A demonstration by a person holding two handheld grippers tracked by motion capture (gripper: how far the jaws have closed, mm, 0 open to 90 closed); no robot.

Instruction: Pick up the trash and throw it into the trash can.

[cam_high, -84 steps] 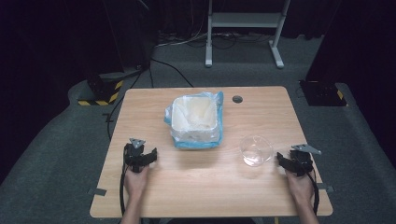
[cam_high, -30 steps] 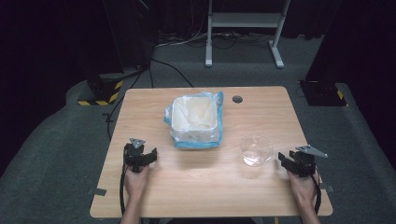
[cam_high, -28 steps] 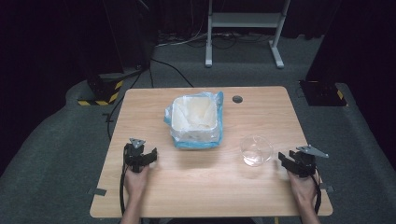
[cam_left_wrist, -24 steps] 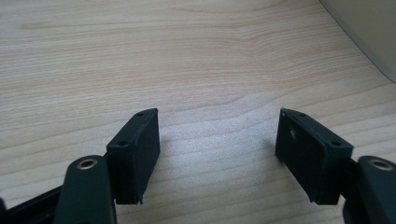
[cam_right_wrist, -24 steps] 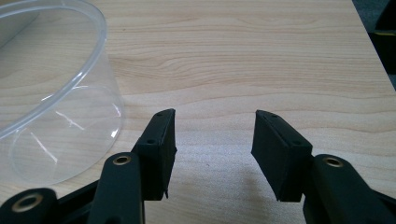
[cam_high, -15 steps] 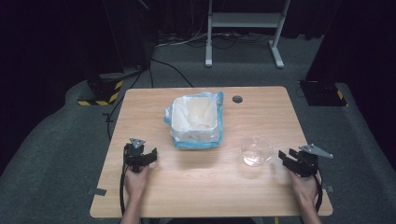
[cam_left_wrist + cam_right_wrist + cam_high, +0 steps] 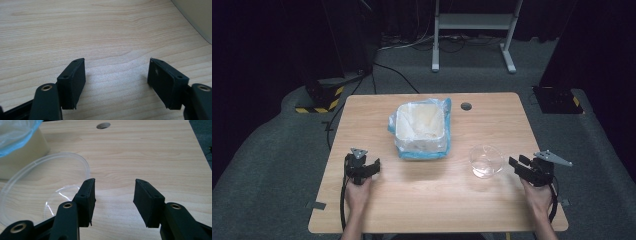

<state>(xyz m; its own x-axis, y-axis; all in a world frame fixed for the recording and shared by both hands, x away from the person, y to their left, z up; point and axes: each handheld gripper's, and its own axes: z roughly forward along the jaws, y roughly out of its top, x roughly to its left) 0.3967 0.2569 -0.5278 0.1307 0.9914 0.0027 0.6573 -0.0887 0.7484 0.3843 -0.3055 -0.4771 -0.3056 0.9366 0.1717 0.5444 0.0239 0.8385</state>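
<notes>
Two black two-jaw grippers rest low at the near edge of the pale wooden table (image 7: 432,200), both spread wide with bare wood between the jaws — neither holds anything. The left gripper (image 7: 371,169) sits well apart from everything; its own view adds a cream container corner at the upper right. The right gripper (image 7: 518,164) lies just beside the clear round plastic bowl (image 7: 486,161), whose rim passes behind its left jaw in the right gripper view. Farther off stands the cream square tub lined with blue-edged plastic (image 7: 420,128), then a small round hole (image 7: 466,106).
</notes>
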